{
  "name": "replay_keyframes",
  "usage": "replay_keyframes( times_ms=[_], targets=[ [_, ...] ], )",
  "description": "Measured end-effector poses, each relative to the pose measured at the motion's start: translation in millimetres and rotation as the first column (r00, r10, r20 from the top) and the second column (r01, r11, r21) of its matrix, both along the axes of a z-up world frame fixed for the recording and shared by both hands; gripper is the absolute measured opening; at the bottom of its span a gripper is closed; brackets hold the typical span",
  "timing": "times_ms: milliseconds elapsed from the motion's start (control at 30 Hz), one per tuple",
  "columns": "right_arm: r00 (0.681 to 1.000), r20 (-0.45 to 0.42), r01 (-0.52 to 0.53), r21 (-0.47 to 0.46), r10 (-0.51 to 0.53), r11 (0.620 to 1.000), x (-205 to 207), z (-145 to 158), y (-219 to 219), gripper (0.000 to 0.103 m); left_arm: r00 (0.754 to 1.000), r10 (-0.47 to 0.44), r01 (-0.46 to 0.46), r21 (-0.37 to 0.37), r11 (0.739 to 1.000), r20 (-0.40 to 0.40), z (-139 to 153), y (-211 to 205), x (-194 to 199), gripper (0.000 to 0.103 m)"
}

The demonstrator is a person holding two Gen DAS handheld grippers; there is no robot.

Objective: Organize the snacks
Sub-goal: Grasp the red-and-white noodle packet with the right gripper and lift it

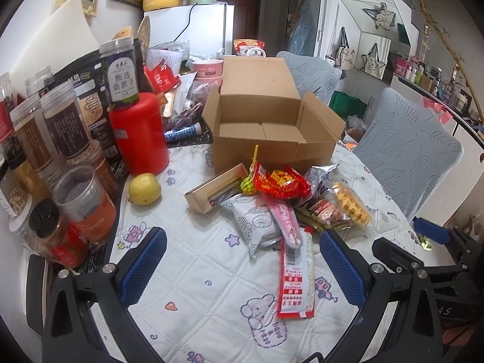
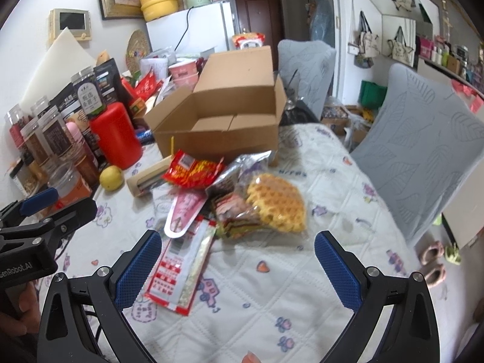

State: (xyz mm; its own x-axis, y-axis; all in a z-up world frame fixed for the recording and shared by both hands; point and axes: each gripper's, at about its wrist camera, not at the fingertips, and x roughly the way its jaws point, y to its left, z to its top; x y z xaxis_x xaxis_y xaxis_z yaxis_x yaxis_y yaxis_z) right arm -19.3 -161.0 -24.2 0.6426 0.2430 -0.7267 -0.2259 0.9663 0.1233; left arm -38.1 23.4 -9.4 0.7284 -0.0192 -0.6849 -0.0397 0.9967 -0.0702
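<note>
An open, empty cardboard box (image 1: pixel 266 127) (image 2: pixel 217 130) stands on the quilted tablecloth. In front of it lies a heap of snacks: a red crinkled packet (image 1: pixel 281 183) (image 2: pixel 193 171), a yellow waffle pack (image 1: pixel 352 204) (image 2: pixel 276 202), a white pouch (image 1: pixel 257 224), a pink packet (image 2: pixel 186 210), a long red-and-white packet (image 1: pixel 295 278) (image 2: pixel 181 267) and a slim kraft box (image 1: pixel 216 192) (image 2: pixel 148 178). My left gripper (image 1: pixel 242 263) hangs open just short of the heap. My right gripper (image 2: pixel 239 264) is open too, with the long packet by its left finger.
Jars and a red canister (image 1: pixel 139 133) (image 2: pixel 116 137) crowd the table's left side, with a yellow lemon (image 1: pixel 144 188) (image 2: pixel 111 178) beside them. Two grey-covered chairs (image 1: pixel 408 148) (image 2: pixel 423 151) stand at the right edge. The other gripper (image 1: pixel 429 251) (image 2: pixel 42 211) shows in each view.
</note>
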Motion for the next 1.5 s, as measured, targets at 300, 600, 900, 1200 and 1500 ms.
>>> replay_keyframes(
  times_ms=[300, 600, 900, 1200, 1500],
  targets=[
    [0.994, -0.108, -0.027, 0.033, 0.030, 0.999, 6, -36, 25, 0.103, 0.999, 0.021, -0.021, -0.009, 1.000, -0.039, -20, 24, -6, 0.103],
    [0.975, -0.210, -0.055, 0.071, 0.069, 0.996, 21, -71, 50, 0.103, 0.996, 0.044, -0.049, -0.062, 0.997, -0.082, -42, 51, -3, 0.103],
    [0.961, -0.271, -0.056, 0.023, 0.060, 0.998, 43, -94, 70, 0.093, 0.990, 0.065, -0.078, -0.103, 0.992, -0.126, -56, 65, 7, 0.103],
    [0.971, -0.233, -0.093, -0.138, 0.059, 0.986, 38, -104, 88, 0.070, 0.986, 0.058, -0.073, -0.097, 0.993, -0.154, -63, 62, 18, 0.103],
    [0.951, -0.266, -0.168, -0.016, 0.158, 0.986, 24, -92, 69, 0.049, 0.985, 0.035, -0.059, -0.139, 0.989, -0.168, -66, 56, 30, 0.103]
  ],
)
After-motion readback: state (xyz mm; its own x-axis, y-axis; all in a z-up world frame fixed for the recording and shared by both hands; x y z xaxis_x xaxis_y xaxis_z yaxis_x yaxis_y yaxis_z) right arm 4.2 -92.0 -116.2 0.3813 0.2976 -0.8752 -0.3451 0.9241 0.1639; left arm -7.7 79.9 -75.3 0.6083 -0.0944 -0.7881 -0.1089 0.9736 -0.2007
